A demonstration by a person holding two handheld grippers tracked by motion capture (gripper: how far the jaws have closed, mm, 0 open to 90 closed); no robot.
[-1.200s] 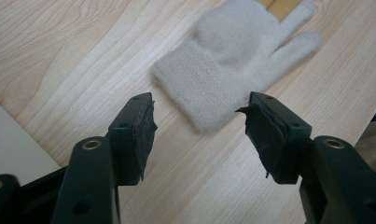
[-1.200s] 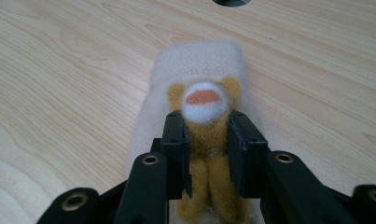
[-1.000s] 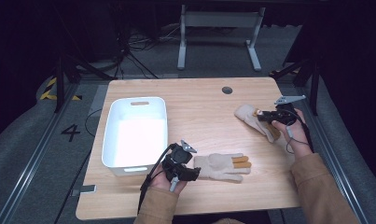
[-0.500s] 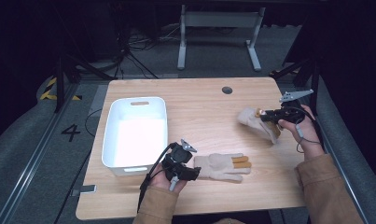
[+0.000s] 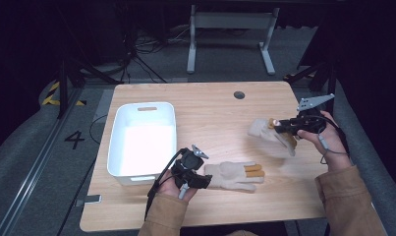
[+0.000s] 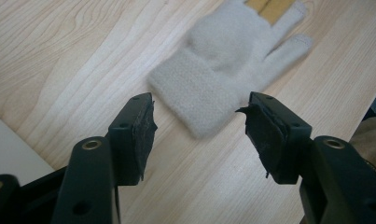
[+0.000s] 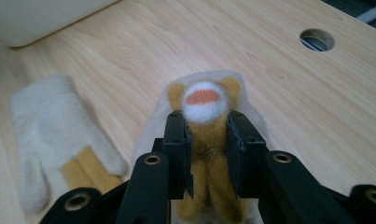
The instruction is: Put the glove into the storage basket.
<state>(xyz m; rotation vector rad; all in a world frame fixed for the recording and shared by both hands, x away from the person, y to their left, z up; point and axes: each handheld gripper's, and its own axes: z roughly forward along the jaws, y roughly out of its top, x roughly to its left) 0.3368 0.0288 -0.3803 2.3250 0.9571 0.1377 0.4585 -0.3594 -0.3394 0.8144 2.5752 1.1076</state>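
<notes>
On the desk point(image 5: 210, 113), the white bin point(image 5: 142, 140) stands left. The right hand-held gripper point(image 5: 278, 125) clamps one glove point(image 5: 276, 137) by its yellow finger, lifted; carry it high to clear the rim. The left hand-held gripper point(image 6: 197, 123) gapes before the other glove point(image 6: 225, 60), lying flat; bite the cuff squarely. The lifted glove's underside is hidden.

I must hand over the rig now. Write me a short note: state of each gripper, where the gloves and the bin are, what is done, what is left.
Right gripper: shut on a finger of the lifted glove, held above the table's right side.
Left gripper: open, aimed at the cuff of the flat glove near the front edge, not touching it.
White bin: at the left, nothing inside.
Done: one glove picked up.
Left, probably: grasp the flat glove, then put both in the bin.
</notes>
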